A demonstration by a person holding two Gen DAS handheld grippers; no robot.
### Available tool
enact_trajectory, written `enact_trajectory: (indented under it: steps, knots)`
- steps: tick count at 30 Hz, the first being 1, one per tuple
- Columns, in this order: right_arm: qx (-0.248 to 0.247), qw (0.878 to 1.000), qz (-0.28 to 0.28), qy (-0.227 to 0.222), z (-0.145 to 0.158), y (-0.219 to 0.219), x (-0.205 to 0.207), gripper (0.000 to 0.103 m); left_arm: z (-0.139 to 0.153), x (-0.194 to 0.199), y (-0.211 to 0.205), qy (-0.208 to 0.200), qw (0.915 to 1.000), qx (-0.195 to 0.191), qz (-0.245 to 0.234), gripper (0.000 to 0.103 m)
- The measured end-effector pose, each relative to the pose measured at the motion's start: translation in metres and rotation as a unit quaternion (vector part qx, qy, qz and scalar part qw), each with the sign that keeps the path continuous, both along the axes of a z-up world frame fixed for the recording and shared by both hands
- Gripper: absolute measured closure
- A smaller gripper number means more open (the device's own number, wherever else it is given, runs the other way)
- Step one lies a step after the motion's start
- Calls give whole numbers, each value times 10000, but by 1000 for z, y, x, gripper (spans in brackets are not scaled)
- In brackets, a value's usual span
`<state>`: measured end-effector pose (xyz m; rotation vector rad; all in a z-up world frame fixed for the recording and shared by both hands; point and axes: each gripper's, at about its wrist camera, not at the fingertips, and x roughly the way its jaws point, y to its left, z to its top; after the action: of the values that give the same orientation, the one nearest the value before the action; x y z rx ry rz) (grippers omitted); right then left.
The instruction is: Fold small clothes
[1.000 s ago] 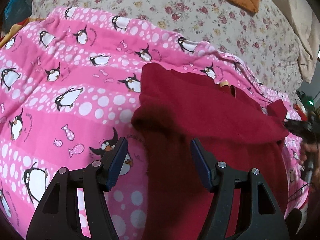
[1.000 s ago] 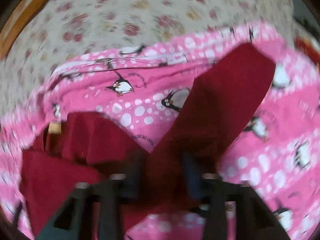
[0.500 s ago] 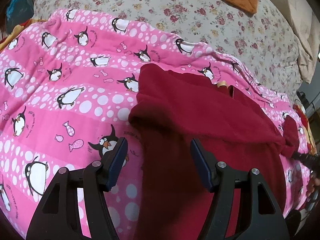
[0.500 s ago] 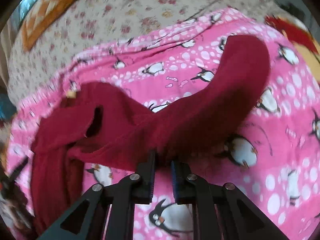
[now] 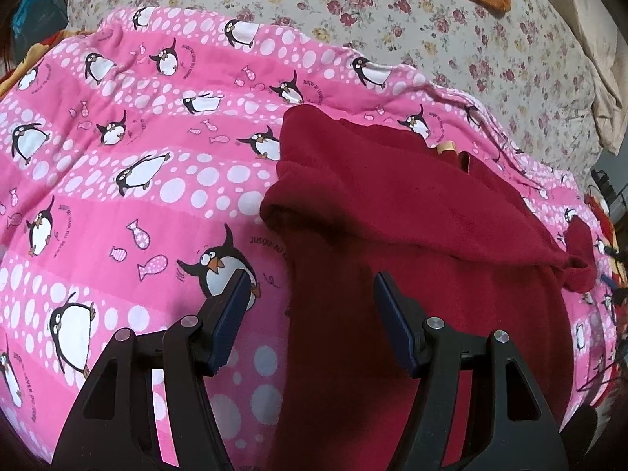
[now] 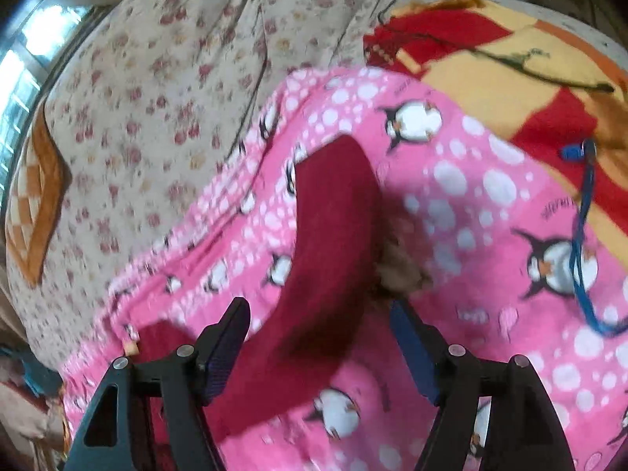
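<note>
Your right gripper [image 6: 318,347] jaws are opening; the sleeve [image 6: 333,235] lies between them, unpinched, running straight out ahead on the blanket [image 6: 490,212]. Your left gripper [image 5: 310,314] is apart and empty, straddling the left edge of the sweater [image 5: 392,235] body, long axis heading away. Right is nearer the sleeve; left the body.
</note>
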<state>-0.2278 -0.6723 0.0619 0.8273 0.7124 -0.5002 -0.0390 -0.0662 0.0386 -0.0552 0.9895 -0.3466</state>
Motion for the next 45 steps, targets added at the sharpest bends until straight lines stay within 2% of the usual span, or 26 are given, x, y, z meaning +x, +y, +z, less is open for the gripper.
enact_trajectory:
  steps: [2, 4, 7, 11, 16, 19, 22, 24, 26, 28, 31, 37, 42, 45]
  knots:
    - [-400, 9990, 169, 45, 12, 10, 11, 31, -2, 2, -2, 34, 10000, 16, 15, 38]
    - [-877, 9944, 510, 298, 20, 24, 31, 31, -3, 3, -5, 59, 10000, 21, -5, 38]
    - [-1283, 9848, 953, 680, 21, 38, 63, 31, -3, 0, -10, 39, 10000, 49, -61, 38]
    - [-1254, 9798, 1021, 1178, -5, 35, 97, 31, 1, -4, -16, -62, 9998, 138, -147, 38]
    - [-1227, 9710, 895, 1846, -41, 29, 117, 31, 3, -8, -21, -159, 9991, 299, -252, 38]
    - [-1159, 9704, 912, 1911, -54, 25, 118, 32, 1, -9, -23, -176, 9989, 353, -262, 38]
    - [-1424, 9669, 876, 1926, -55, 23, 112, 57, 0, -10, -25, -171, 9988, 369, -275, 38]
    - [-1376, 9705, 830, 1798, -54, 19, 105, 67, 0, -12, -26, -177, 9987, 385, -289, 38]
    - [-1307, 9740, 775, 1679, -51, 14, 96, 85, 0, -13, -27, -176, 9986, 391, -294, 38]
    - [-1177, 9790, 779, 1471, -46, 10, 87, 89, 1, -15, -28, -179, 9987, 379, -306, 38]
    - [-1132, 9834, 843, 1141, -34, 11, 75, 90, 4, -17, -29, -203, 9985, 386, -331, 38]
    - [-917, 9891, 1155, 40, 14, 33, 51, 91, 10, -22, -28, -241, 9986, 347, -317, 38]
    - [-820, 9822, 1546, -675, 53, 56, 48, 91, 13, -24, -22, -232, 9991, 252, -230, 38]
    - [-891, 9721, 1942, -971, 76, 81, 49, 91, 15, -26, -20, -187, 9995, 170, -187, 38]
